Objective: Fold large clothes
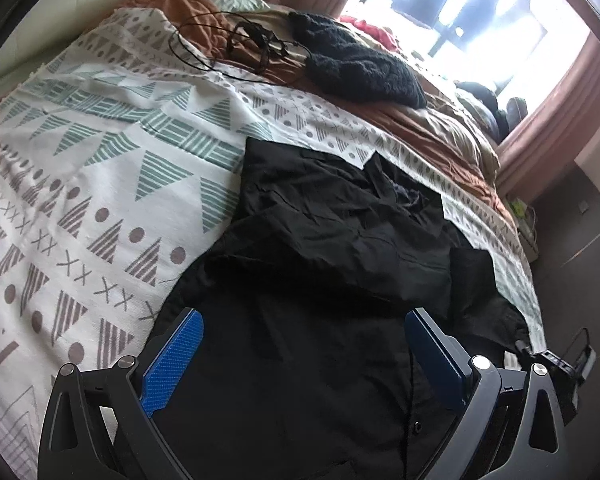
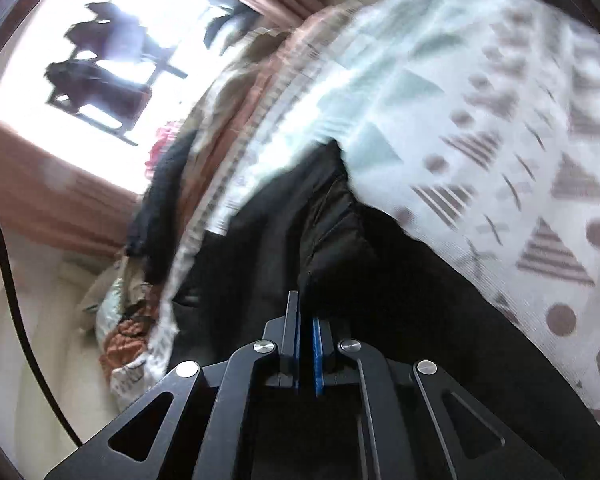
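Two grippers are logged: left gripper [image 1: 302,332] spread wide above the black garment [image 1: 332,248], right gripper [image 2: 305,312] clenched at its edge, where thin cloth may be lost.

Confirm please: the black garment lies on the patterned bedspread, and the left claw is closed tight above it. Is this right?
Not quite. The black garment does lie on the patterned bedspread, but the left claw is wide open above it, with its blue pads far apart. The left wrist view shows this.
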`<control>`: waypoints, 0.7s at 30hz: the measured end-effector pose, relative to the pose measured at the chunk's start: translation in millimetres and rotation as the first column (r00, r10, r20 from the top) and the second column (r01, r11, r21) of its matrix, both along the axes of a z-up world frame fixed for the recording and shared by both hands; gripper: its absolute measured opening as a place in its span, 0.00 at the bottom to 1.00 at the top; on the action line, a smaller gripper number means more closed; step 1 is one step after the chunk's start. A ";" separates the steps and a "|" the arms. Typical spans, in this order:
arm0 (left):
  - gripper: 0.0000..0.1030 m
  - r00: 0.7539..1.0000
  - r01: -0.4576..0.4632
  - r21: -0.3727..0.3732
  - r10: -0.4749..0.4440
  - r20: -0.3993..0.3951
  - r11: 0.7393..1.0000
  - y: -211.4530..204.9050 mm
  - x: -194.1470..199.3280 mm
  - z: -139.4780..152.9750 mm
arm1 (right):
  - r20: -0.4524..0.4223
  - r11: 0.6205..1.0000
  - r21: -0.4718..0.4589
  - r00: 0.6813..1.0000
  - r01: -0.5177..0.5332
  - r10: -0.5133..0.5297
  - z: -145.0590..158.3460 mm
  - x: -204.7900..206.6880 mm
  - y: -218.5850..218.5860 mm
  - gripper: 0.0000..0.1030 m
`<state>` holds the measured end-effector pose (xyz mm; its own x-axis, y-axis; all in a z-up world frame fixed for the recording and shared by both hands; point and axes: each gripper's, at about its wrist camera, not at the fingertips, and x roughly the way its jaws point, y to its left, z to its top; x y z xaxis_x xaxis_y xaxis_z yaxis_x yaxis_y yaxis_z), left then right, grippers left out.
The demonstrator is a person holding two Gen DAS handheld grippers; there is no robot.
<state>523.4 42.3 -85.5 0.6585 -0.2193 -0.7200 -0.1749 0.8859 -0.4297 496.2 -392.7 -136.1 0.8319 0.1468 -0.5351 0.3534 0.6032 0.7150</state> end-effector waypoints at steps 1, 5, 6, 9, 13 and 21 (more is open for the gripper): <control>0.98 1.000 -0.005 -0.004 0.005 0.002 1.000 1.6 -0.8 1.1 | 0.024 1.000 -0.022 1.000 -0.010 0.010 7.5 1.5 5.8 0.05; 0.98 1.000 -0.018 -0.017 0.019 0.015 1.000 10.9 -6.1 7.6 | 0.117 0.993 -0.096 0.990 -0.066 0.077 38.8 3.5 31.0 0.05; 0.98 1.000 -0.021 -0.018 0.021 0.020 1.000 14.9 -8.5 9.6 | 0.131 0.991 -0.108 0.987 -0.080 0.094 44.5 4.5 37.5 0.05; 0.98 0.999 -0.029 -0.025 0.030 0.028 0.999 24.9 -13.2 14.2 | 0.169 0.978 -0.161 0.973 -0.131 0.158 61.9 6.3 61.3 0.05; 0.98 0.998 -0.052 -0.022 0.053 0.035 0.998 46.5 -21.3 17.4 | 0.189 0.955 -0.226 0.953 -0.194 0.238 78.6 11.4 95.0 0.05; 0.98 0.991 -0.129 -0.065 0.131 0.029 0.989 97.7 -36.1 16.7 | 0.156 0.910 -0.298 0.926 -0.289 0.345 74.6 23.9 158.1 0.05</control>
